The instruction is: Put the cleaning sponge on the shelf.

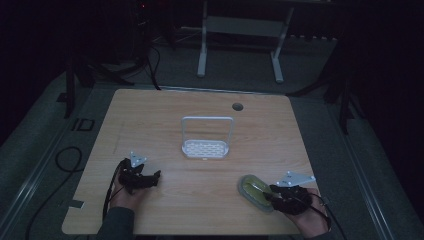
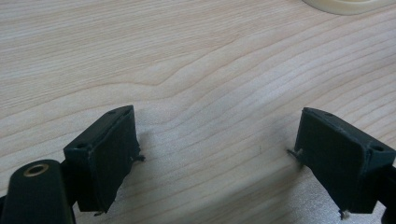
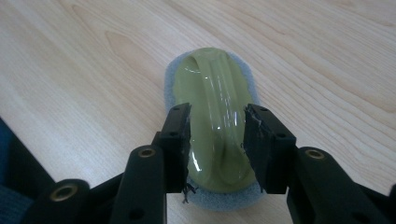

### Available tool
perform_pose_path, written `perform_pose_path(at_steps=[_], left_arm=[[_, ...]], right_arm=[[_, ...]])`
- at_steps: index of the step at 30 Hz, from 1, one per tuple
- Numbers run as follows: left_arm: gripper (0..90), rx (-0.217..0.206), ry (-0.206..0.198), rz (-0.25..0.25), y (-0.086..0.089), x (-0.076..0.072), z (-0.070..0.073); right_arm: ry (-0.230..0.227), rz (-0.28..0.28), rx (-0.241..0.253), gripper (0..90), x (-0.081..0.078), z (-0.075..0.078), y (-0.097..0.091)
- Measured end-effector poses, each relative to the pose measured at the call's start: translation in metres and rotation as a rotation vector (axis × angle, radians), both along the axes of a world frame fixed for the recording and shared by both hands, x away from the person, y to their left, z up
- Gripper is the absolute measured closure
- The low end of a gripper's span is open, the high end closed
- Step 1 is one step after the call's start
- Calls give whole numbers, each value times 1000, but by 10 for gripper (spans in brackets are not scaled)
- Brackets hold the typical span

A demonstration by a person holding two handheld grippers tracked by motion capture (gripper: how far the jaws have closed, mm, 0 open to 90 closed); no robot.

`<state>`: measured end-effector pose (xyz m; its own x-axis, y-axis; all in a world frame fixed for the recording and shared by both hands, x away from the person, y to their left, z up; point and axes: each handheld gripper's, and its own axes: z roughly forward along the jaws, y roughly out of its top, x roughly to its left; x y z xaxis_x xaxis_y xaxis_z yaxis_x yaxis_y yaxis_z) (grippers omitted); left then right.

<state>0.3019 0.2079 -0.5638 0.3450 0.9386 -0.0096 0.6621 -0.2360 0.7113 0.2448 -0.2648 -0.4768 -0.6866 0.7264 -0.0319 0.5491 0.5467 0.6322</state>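
An olive-green glossy scrubber on a grey foam pad [image 1: 251,188] lies flat near the table's front right. In the right gripper view the scrubber [image 3: 210,79] has a raised ridge along its middle. My right gripper [image 3: 218,109] hovers over the near end with one jaw on either side of that ridge, neither pad pressing it. In the high view the right gripper [image 1: 270,193] sits at the scrubber's right end. My left gripper [image 1: 157,176] rests at the front left, pointing right. Its jaws [image 2: 217,114] stand wide apart over bare wood with nothing between them.
A white wire rack [image 1: 206,148] with a tall loop handle stands at the middle of the wooden table [image 1: 150,115]. A round cable hole [image 1: 237,106] is at the back. A pale rounded edge [image 2: 345,4] shows ahead of the left gripper. Cables lie on the floor at left.
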Motion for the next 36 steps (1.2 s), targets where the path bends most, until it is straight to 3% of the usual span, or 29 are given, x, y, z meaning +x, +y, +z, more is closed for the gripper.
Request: perform_pose_path(at_steps=[7, 14, 36], left_arm=[[132, 0, 0, 0, 0, 0, 0], [132, 0, 0, 0, 0, 0, 0], [132, 0, 0, 0, 0, 0, 0]], right_arm=[[60, 54, -42, 583, 13, 4, 4], [89, 100, -93, 596, 24, 7, 9], [226, 160, -214, 556, 59, 12, 33]])
